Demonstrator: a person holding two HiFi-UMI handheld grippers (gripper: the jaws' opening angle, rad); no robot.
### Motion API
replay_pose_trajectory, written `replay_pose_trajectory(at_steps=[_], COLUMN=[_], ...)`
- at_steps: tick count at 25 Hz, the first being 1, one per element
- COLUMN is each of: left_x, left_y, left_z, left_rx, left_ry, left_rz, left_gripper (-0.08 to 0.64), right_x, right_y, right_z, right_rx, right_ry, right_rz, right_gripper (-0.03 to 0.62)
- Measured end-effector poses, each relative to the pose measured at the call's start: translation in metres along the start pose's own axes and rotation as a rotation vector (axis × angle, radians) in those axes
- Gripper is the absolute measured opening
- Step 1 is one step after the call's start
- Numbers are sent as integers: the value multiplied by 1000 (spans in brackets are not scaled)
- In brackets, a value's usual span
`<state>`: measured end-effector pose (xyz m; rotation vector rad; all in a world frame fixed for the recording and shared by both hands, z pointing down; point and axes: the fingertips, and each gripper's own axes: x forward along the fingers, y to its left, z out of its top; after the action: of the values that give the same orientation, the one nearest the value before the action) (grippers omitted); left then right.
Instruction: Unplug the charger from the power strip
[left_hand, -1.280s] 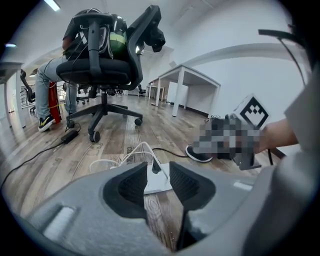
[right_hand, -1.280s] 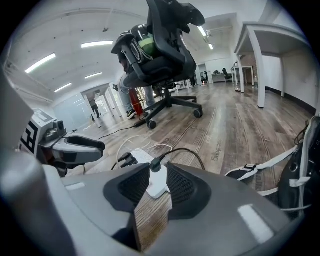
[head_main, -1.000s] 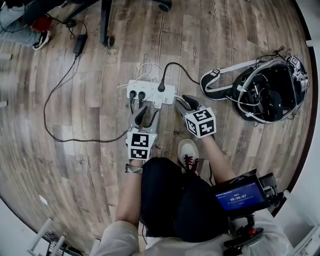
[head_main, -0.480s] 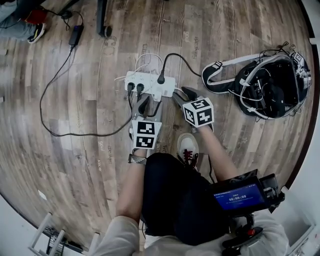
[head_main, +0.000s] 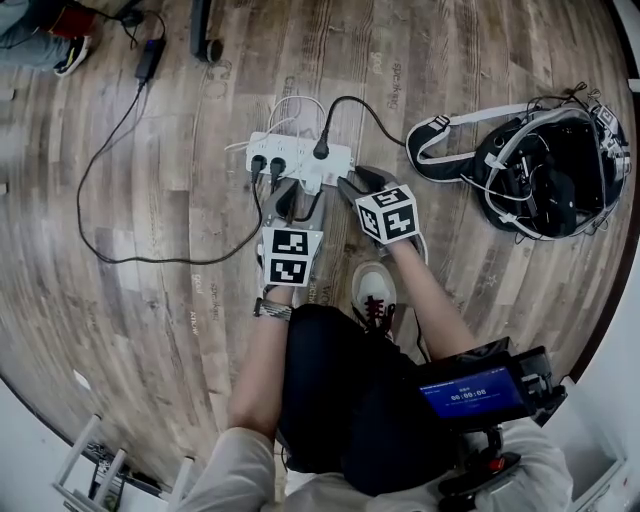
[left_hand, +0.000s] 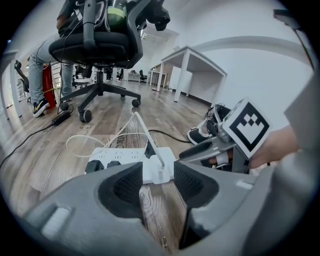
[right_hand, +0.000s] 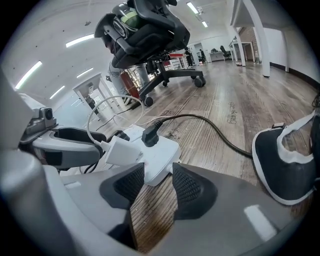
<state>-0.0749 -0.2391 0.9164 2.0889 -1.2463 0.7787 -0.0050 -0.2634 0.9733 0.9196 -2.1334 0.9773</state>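
Note:
A white power strip lies on the wood floor with two black plugs at its left end and a black plug on top. The white charger sits at its near edge, a thin white cable rising from it. My left gripper is open just short of the charger, nothing between its pads. My right gripper is open too, at the strip's right end, with the charger to its left. In each gripper view only bare floor shows between the jaws.
A black harness bag with grey straps lies to the right. A thick black cord runs from the strip toward it. A thin black cable loops left to an adapter. An office chair base stands beyond. My shoe is just behind the grippers.
Both grippers have moved forward and down, closer to the power strip. Their tips now reach its near edge.

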Motion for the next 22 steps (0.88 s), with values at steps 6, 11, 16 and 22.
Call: replay_pose_trajectory(at_steps=[6,11,16,22], left_x=[11,21,29,33], left_y=[-5,-1,2,1], left_z=[-5,-6,-15,-13], left_rx=[16,11,-1,24], left_ry=[27,41,71,73], left_rz=[-19,0,22,29], left_gripper=[190,189,189,168], right_x=[7,8,10,9], right_y=[4,4,3,3], right_z=[-9,-9,-9,-10], right_rx=[8,40,47,43], right_ry=[25,17,22,11], right_rz=[11,24,29,23], right_gripper=[169,167,175,176])
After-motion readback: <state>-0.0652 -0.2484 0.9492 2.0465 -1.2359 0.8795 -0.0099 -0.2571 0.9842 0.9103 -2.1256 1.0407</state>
